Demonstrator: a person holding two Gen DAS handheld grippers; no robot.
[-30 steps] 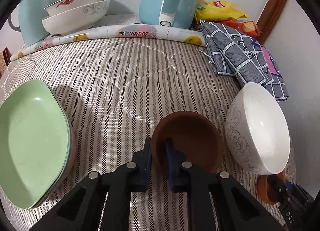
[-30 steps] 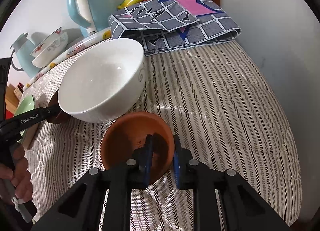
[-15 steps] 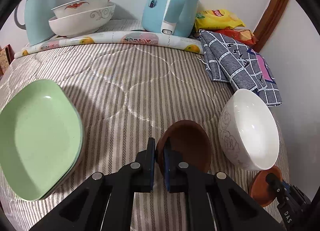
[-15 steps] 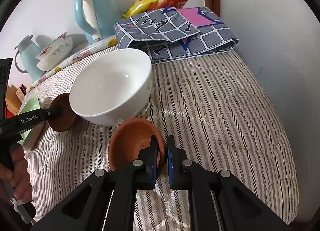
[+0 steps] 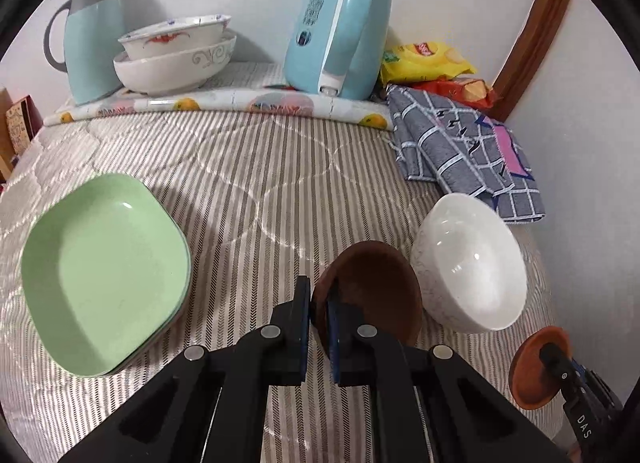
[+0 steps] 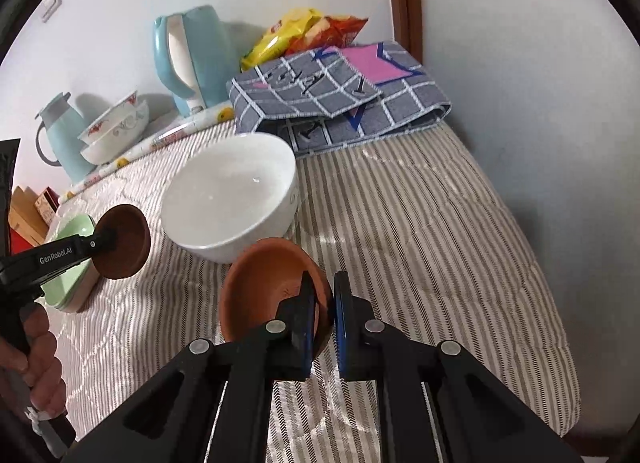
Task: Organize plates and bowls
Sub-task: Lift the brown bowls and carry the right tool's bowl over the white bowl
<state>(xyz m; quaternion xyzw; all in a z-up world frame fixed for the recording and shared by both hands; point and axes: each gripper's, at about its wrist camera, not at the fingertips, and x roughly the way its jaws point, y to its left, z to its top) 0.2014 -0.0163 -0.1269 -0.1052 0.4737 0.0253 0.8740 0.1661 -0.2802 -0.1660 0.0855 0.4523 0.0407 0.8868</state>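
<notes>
Two handheld claws work over a bed covered in a grey-and-white striped quilt (image 5: 248,183). The left claw (image 5: 318,315) is pinched on the near rim of a dark brown dish (image 5: 376,287), which tilts up off the quilt. The right claw (image 6: 324,303) is pinched the same way on the rim of a terracotta dish (image 6: 264,279), also tilted and held off the quilt. Between the two dishes a large white bowl (image 5: 472,263) rests on the quilt, leaning on its side, just beside the brown dish. To the left lies a stack of pale green plates (image 5: 104,263), well apart from the bowl. At the far edge of the bed two patterned bowls (image 5: 176,51) sit nested, between a light blue jug (image 5: 94,35) and a light blue kettle (image 5: 340,31). A folded grey checked cloth (image 5: 460,147) and snack bags (image 5: 424,63) lie in the far right corner.
</notes>
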